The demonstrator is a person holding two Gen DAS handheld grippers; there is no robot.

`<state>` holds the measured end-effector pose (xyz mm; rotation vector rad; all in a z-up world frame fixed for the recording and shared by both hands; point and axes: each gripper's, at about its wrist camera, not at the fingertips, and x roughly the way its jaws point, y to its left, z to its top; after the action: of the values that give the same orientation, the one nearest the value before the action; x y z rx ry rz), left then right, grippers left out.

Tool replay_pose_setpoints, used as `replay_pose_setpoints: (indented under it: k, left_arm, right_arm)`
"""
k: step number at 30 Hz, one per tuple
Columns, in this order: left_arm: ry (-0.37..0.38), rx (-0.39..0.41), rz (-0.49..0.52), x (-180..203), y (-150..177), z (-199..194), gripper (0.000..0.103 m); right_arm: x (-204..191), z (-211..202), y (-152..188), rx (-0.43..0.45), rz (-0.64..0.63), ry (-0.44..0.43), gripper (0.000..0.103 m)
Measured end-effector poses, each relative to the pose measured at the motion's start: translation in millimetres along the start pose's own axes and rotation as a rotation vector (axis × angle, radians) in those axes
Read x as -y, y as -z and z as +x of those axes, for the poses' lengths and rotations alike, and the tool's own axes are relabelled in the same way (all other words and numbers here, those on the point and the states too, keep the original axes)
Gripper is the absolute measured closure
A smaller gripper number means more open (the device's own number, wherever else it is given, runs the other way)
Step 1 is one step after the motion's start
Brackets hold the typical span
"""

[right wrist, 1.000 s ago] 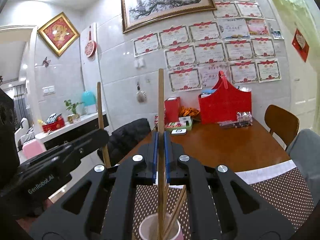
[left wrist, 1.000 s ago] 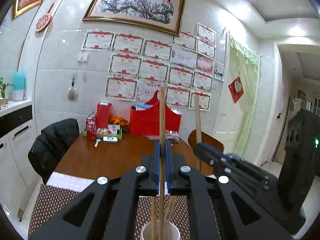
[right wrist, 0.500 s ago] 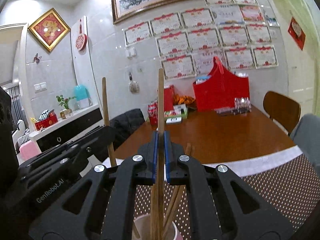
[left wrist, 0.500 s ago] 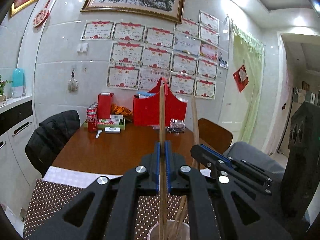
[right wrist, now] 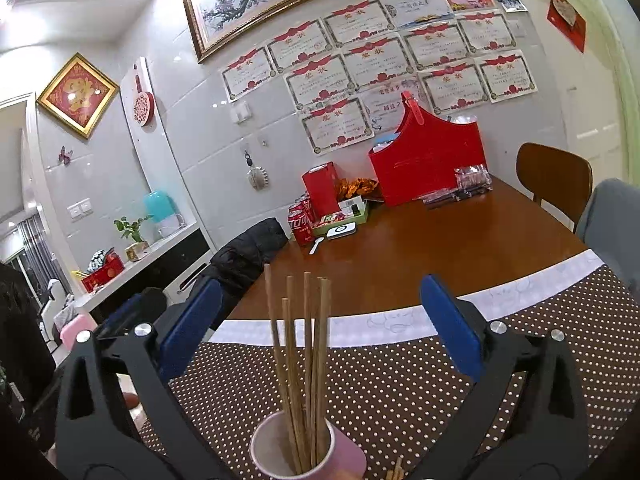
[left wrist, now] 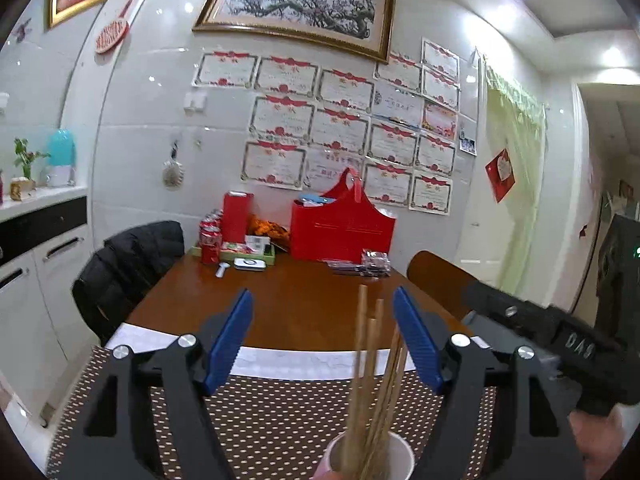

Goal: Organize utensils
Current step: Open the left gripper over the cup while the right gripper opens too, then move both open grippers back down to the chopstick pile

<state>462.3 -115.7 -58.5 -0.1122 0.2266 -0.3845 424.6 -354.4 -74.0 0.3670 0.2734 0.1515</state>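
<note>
At the near edge of the bench (right wrist: 460, 248), on a brown mat with white dots (right wrist: 400, 384), stands a pink cup (right wrist: 294, 450) with a white inside. Several wooden chopsticks (right wrist: 298, 360) stand upright in it, leaning a little against one another and fanning at the tops. One more stick end shows on the mat just right of the cup in the right wrist view.

The left hand-held gripper (left wrist: 322, 344) has just been opening: its blue pads (left wrist: 228, 340) now stand spread either side of the chopsticks (left wrist: 372, 372), touching none of them, with the cup (left wrist: 368, 458) low between its black arms. The right hand-held gripper (right wrist: 320, 328) has likewise just been opening and is spread wide, its blue pads (right wrist: 452, 324) well clear of the sticks that rise between them. In the left wrist view the right tool's black body shows at the right, with part of a hand (left wrist: 600, 440) under it.

Beyond the mat runs a pale strip, then bare brown wood. At the far edge of the bench, against the tiled wall, sit red soda cans (right wrist: 300, 222), a red box (right wrist: 320, 188), a green tray (right wrist: 344, 216), a white spoon (right wrist: 316, 245) and a large red bag (right wrist: 428, 164). A black jacket (right wrist: 248, 256) hangs over a chair at the left side; a wooden chair (right wrist: 554, 178) stands at the right. Framed pictures and rows of certificates cover the wall.
</note>
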Motion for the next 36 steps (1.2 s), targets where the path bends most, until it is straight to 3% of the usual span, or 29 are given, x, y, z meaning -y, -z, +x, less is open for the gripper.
replay_pose_setpoints:
  k: [12,23,28,36]
  left_arm:
    - [-0.083,-0.007,0.061,10.1,-2.9,-59.9,0.020]
    - [-0.168,-0.147,0.105,32.7,20.6,-102.3,0.019]
    - [-0.160,-0.199,0.096,43.5,37.2,-115.4,0.019]
    - [-0.085,-0.360,0.048,51.5,88.9,-118.6,0.019]
  right_arm:
    - [-1.7,-58.1,-9.2,-0.014,0.004,-0.009,0.006]
    - [17.2,-101.9,21.8,-0.202,-0.013,0.086,0.006]
    - [24.0,-116.4,49.5,-0.290,-0.027,0.102,0.006]
    - [33.8,-135.3,90.9,-0.414,-0.028,0.128,0.006]
